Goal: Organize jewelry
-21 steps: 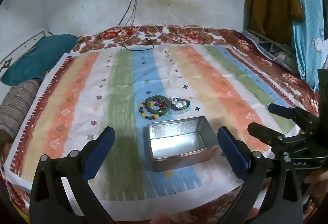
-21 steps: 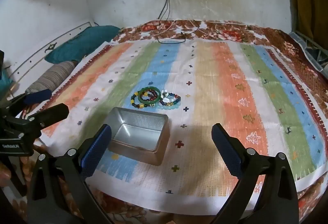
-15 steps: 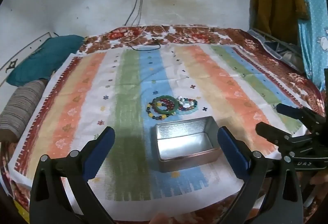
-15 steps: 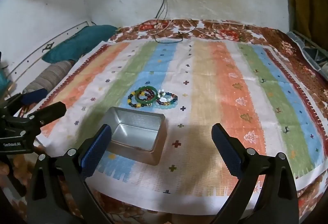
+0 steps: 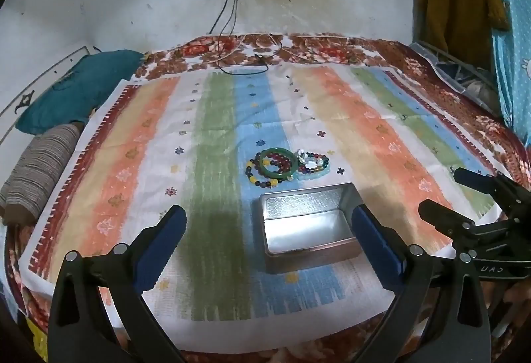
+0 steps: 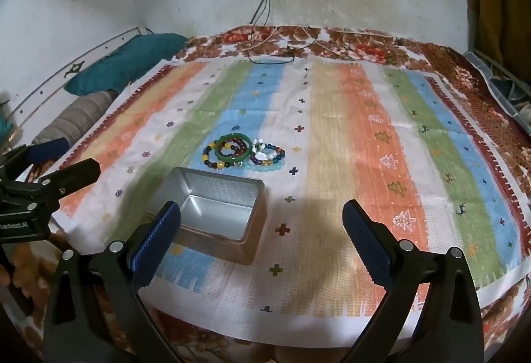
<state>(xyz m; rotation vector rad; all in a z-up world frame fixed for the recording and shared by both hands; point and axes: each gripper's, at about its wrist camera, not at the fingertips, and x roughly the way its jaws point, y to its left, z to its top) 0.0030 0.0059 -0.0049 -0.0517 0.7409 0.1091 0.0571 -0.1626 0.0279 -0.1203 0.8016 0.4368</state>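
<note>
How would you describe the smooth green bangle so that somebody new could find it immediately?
On the striped cloth, just beyond the open rectangular metal tin, lies a cluster of bracelets. The smooth green bangle lies on its left part, over dark beaded bracelets. It alone is one solid ring, not beads.

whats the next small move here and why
Probably ease the right gripper forward and down toward the green bangle. Both grippers are open and empty, the tin is empty, and the bracelets still lie piled on the cloth just beyond it.

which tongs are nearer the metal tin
Left. The left tongs straddle the tin, its right pad overlapping the tin's right end; the right tongs sit mostly to its right.
</note>
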